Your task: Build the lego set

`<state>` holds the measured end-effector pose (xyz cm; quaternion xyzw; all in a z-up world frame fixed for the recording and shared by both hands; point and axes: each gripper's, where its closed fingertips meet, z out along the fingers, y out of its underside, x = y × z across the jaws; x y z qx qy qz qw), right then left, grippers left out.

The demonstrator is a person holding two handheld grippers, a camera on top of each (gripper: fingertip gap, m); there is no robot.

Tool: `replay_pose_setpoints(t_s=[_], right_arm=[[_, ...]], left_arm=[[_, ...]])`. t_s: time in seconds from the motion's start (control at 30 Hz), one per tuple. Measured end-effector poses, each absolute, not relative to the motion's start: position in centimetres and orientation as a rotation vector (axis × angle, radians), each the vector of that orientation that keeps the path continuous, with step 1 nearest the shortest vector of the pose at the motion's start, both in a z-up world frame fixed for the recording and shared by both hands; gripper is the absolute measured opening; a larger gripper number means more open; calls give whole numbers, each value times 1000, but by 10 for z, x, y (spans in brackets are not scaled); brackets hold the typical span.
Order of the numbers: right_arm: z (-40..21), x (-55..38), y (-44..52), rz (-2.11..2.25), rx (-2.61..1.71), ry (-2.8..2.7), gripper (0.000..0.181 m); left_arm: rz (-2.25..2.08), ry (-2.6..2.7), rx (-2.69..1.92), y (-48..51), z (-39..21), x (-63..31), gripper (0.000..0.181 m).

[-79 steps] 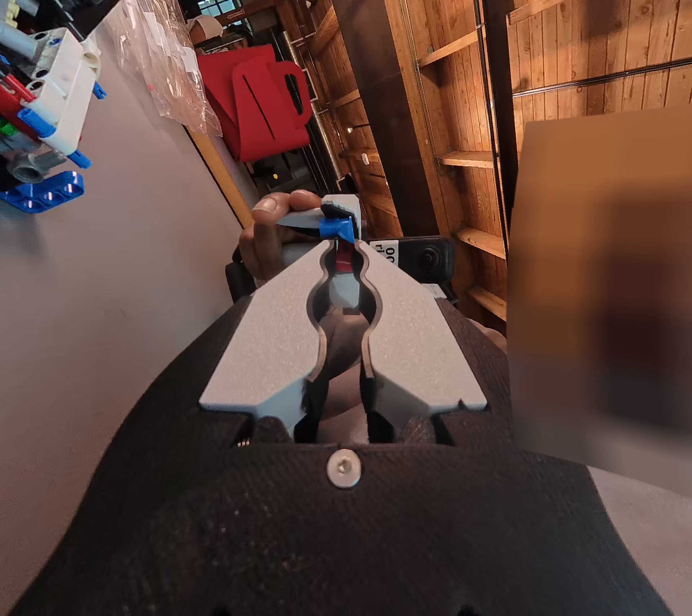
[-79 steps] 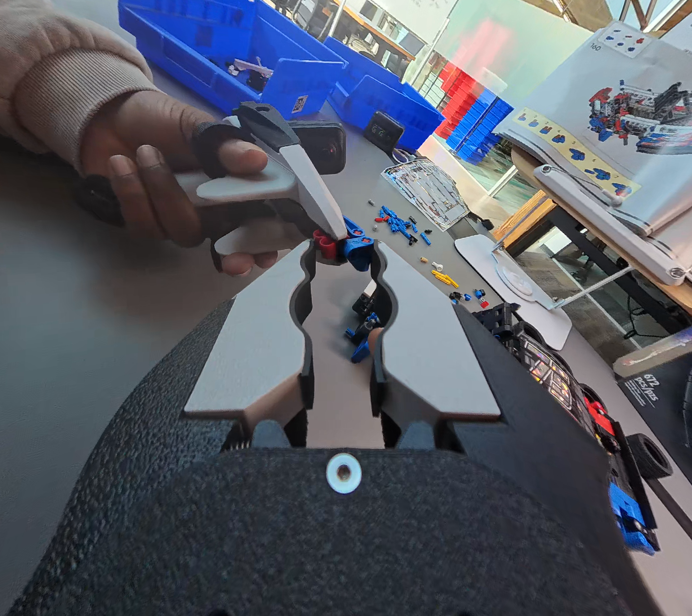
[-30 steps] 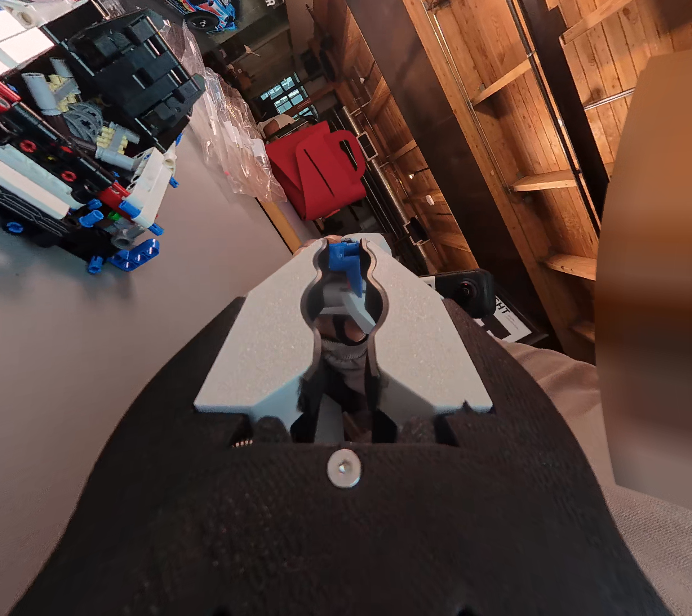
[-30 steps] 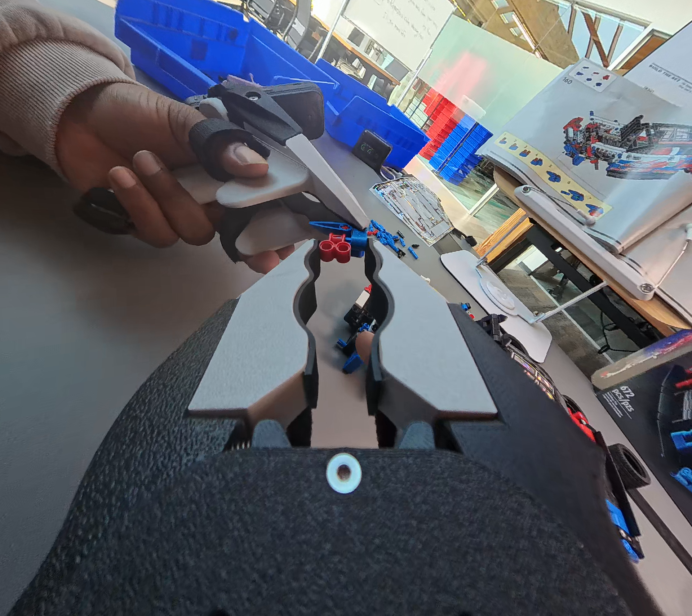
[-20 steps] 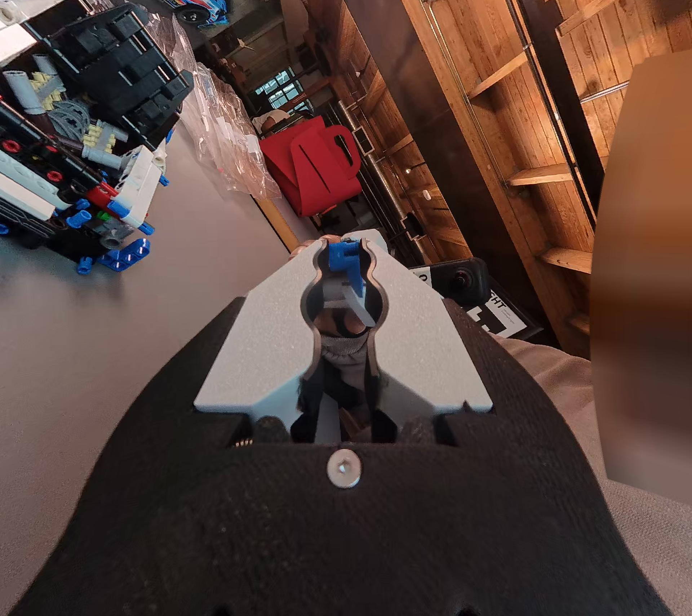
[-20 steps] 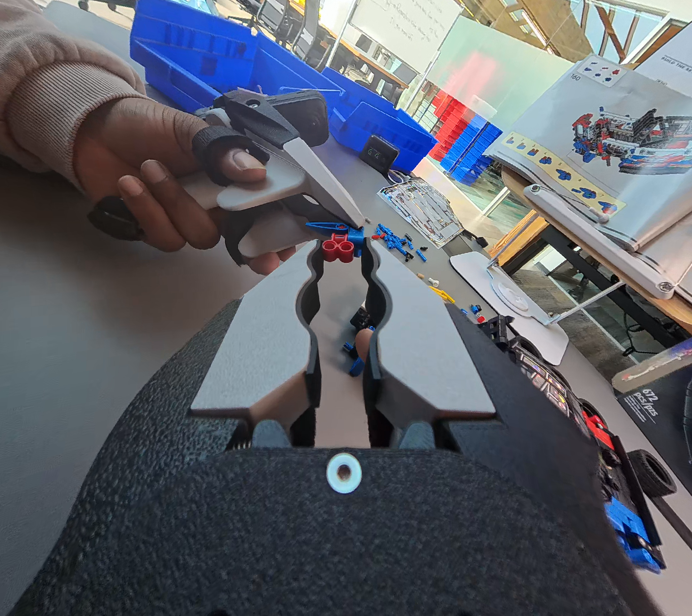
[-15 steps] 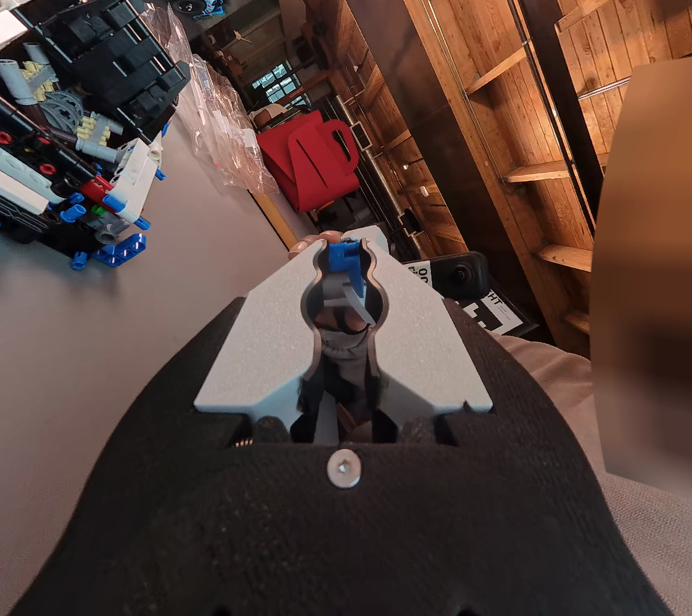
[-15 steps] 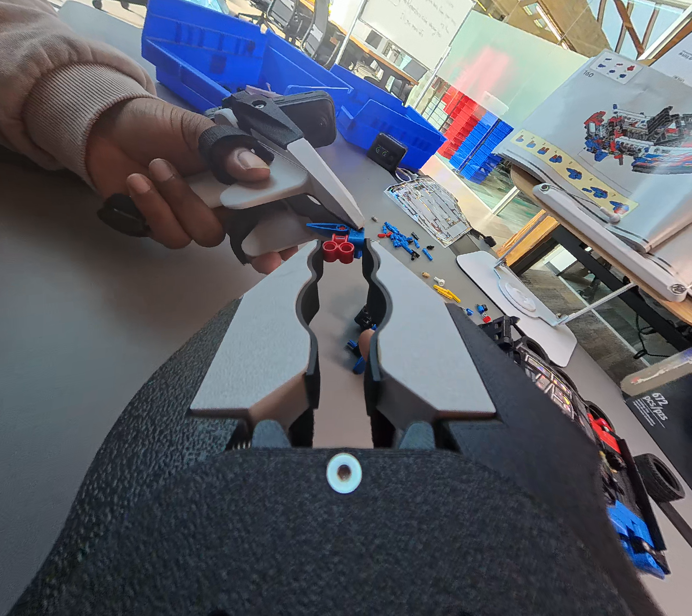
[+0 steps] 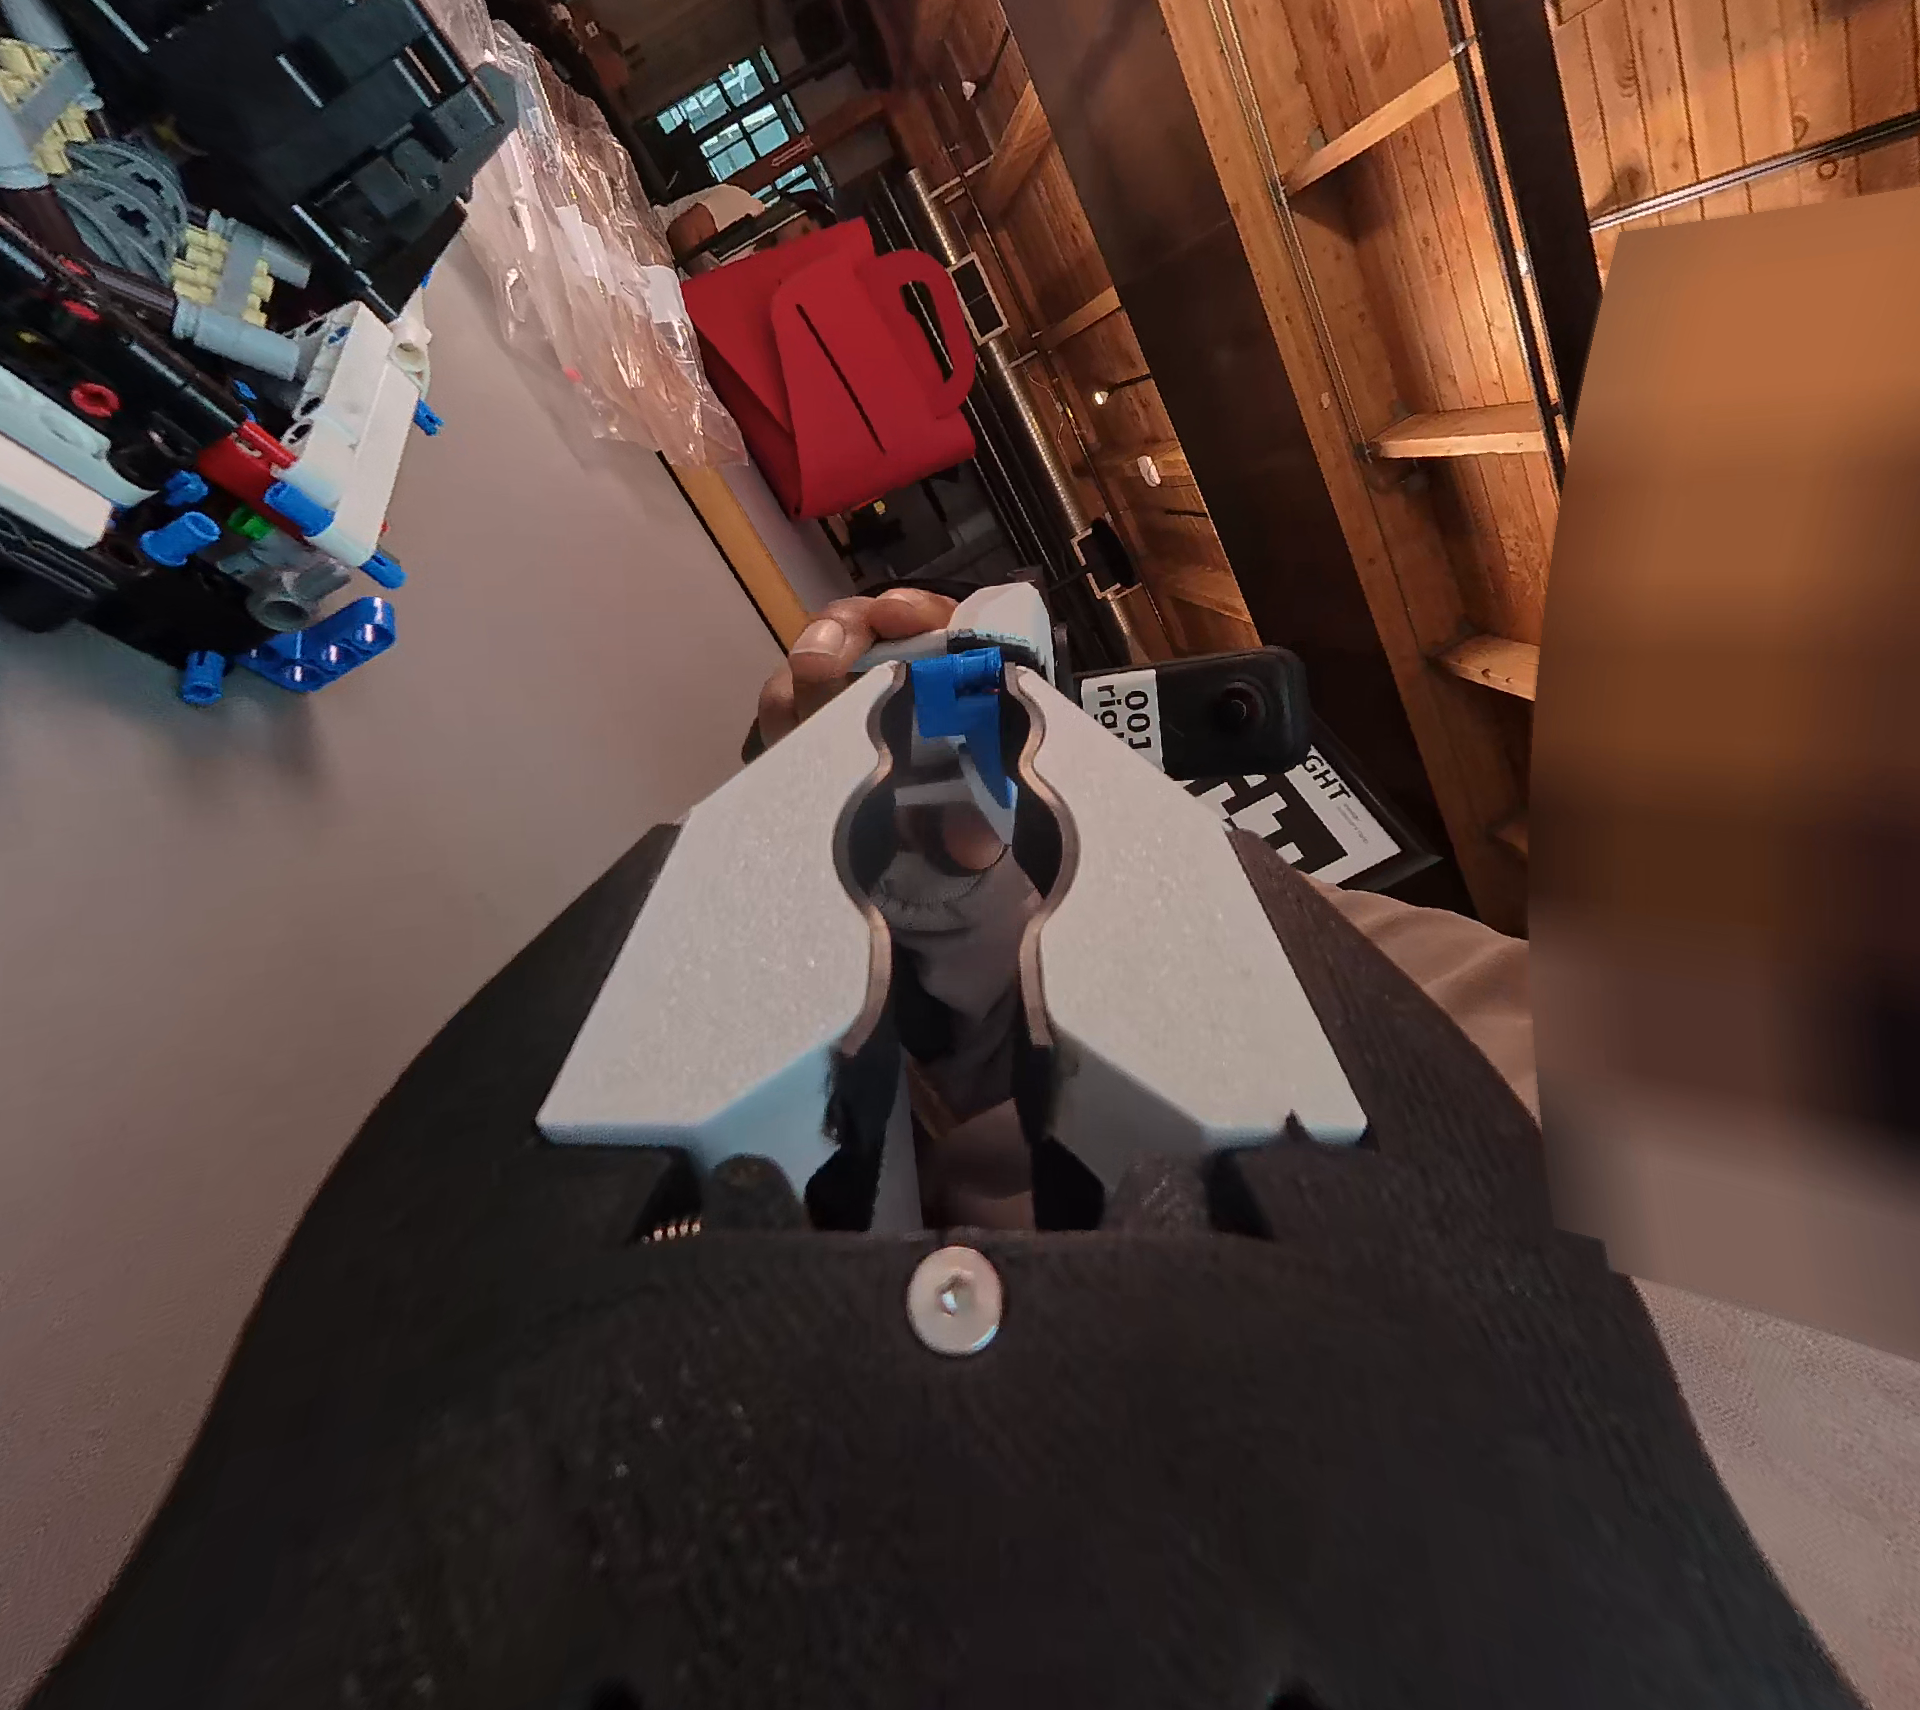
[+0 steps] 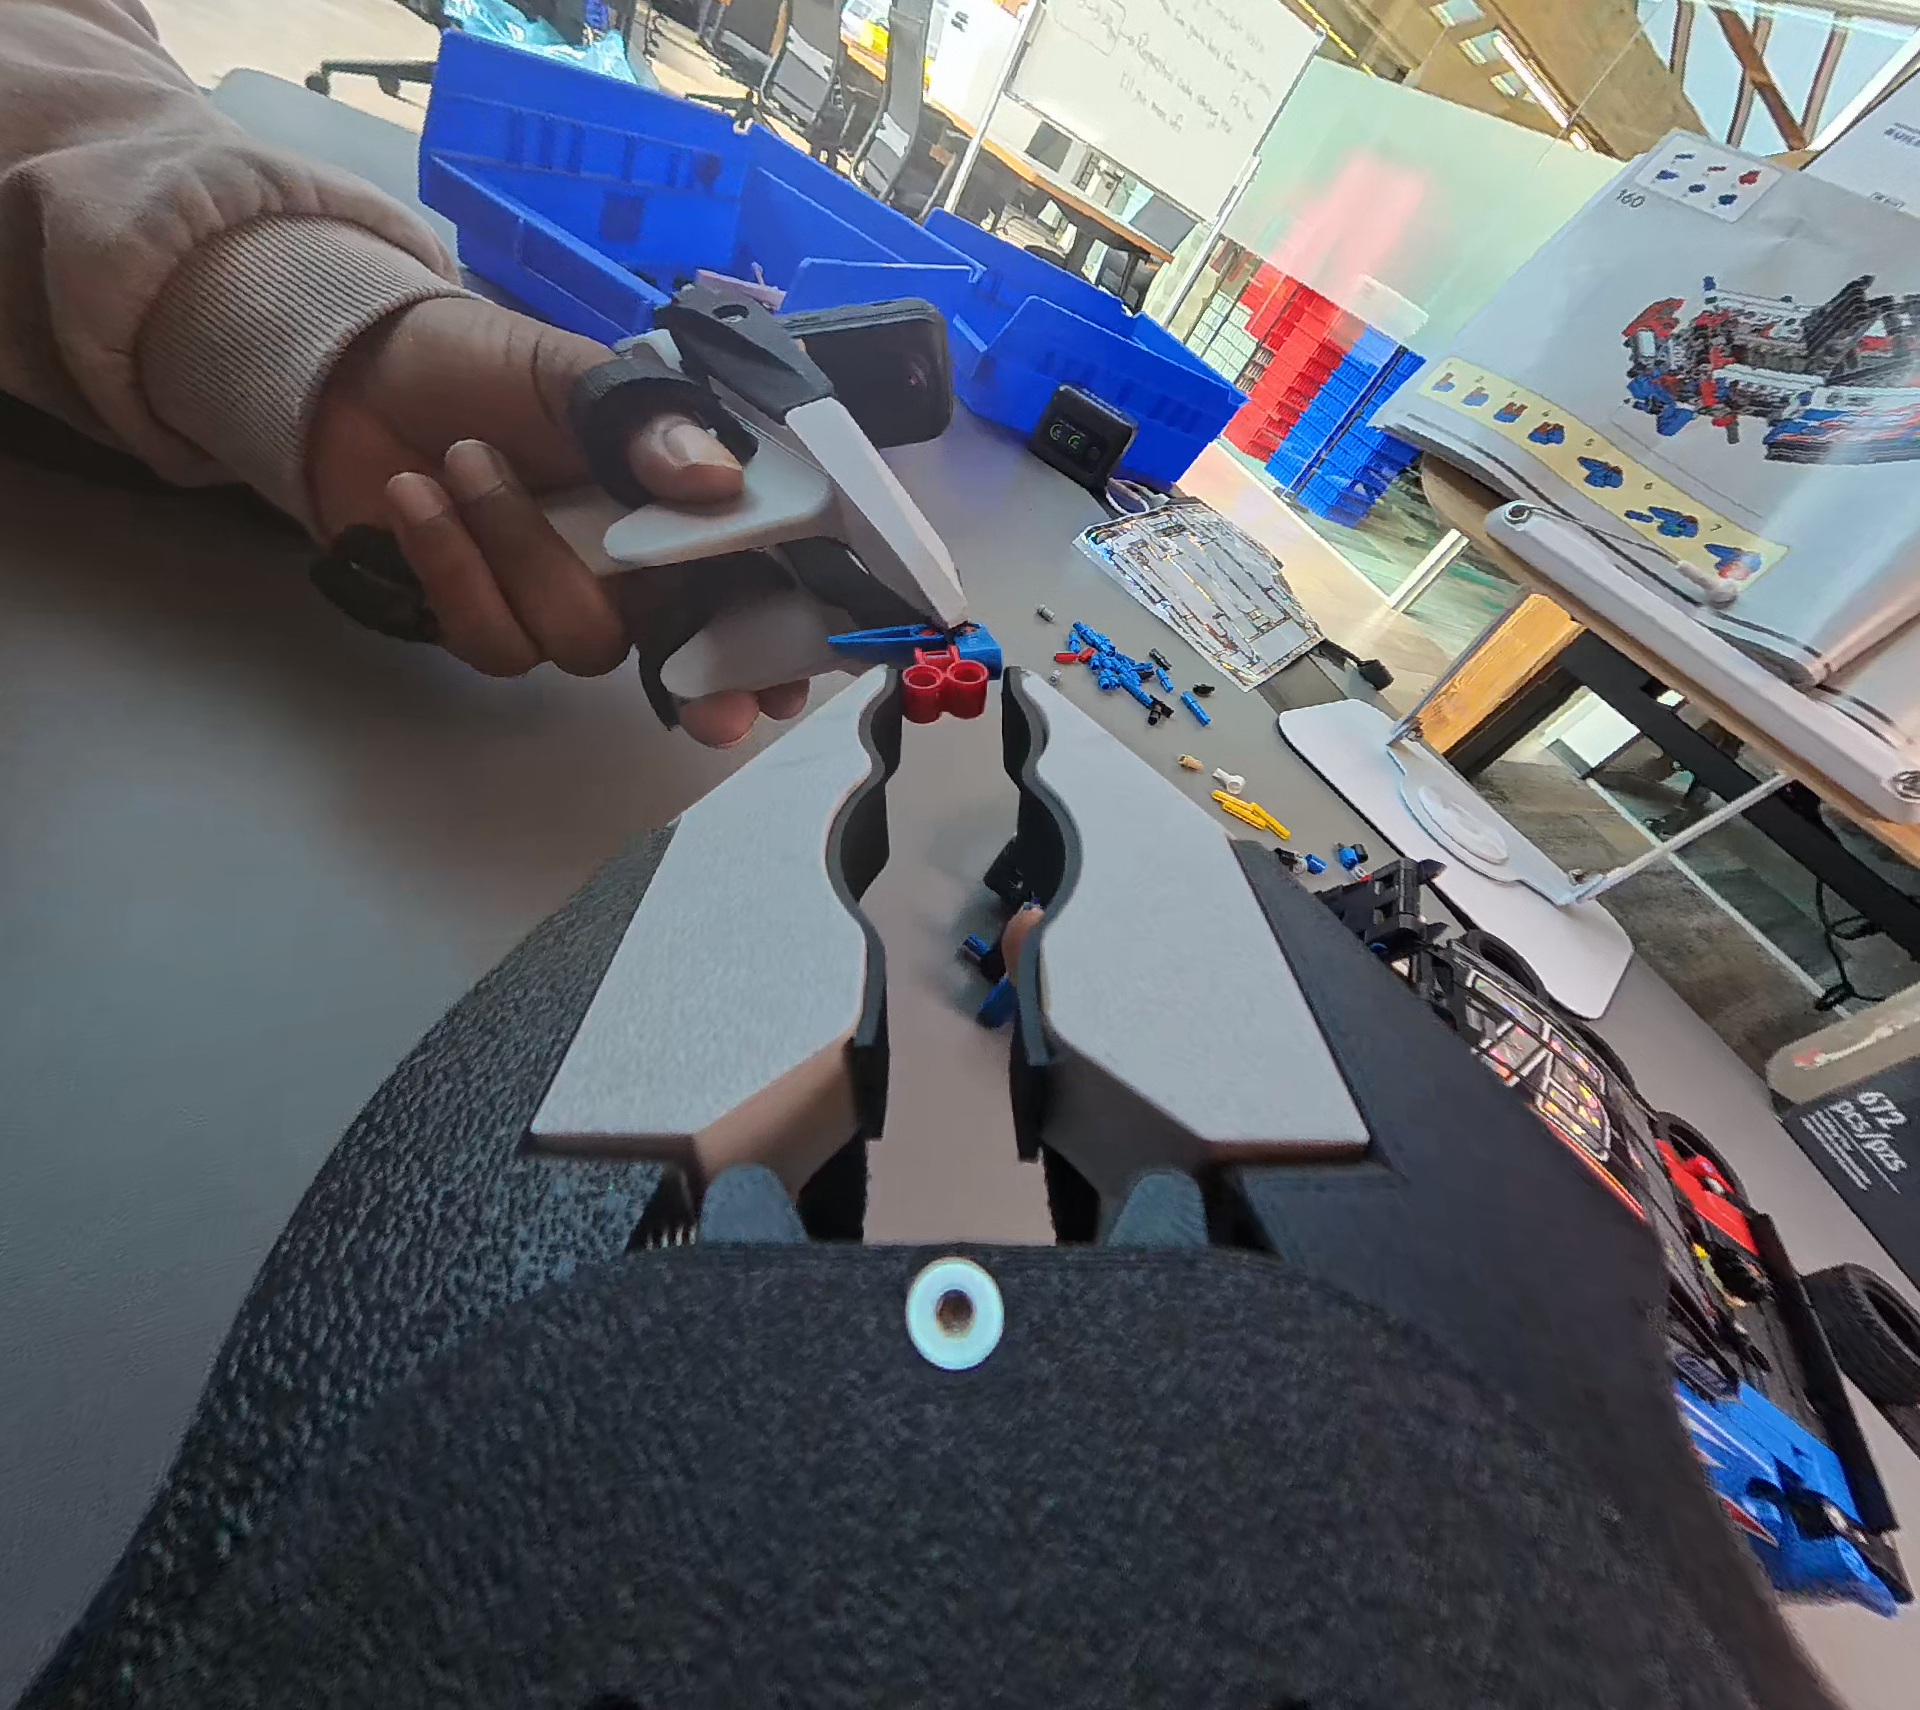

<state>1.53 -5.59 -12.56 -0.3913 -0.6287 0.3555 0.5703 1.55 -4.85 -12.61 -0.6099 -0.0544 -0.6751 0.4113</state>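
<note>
Bins first, at the left of the right wrist view: two blue bins stand on the grey surface, and something pale shows in the nearer one, too small to tell what. Just right of them the left gripper, held in a hand, is closed on one blue lego piece. One red connector sits pinched at the tips of the right gripper, touching that blue piece. Farther right, small blue pins lie scattered on the surface, too many and too small to count, with one sticker sheet beyond. One open instruction booklet rests on a stand, and one partly built lego car lies at the right edge.

In the left wrist view, the car sits far left, clear plastic bags next, then one red bag.
</note>
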Motion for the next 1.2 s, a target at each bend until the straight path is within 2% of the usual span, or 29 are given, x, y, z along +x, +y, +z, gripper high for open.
replay_pose_setpoints(t_s=[0.27,0.47,0.83,0.97,1.2], right_arm=[[-131,16,-54,807,-920,-1508,12],[-145,16,-49,617,-909,-1601,11],[-160,14,-42,455,-925,-1666,10],[-156,14,-44,476,-917,-1650,11],[-148,20,-51,707,-921,-1623,11]], left_arm=[[-1636,-125,-1546,-47,-127,11,13],[-1314,41,-1688,-46,-137,11,14],[-1052,142,-1796,-41,-153,8,14],[-1087,143,-1767,-42,-149,8,14],[-1421,48,-1706,-48,-142,14,14]])
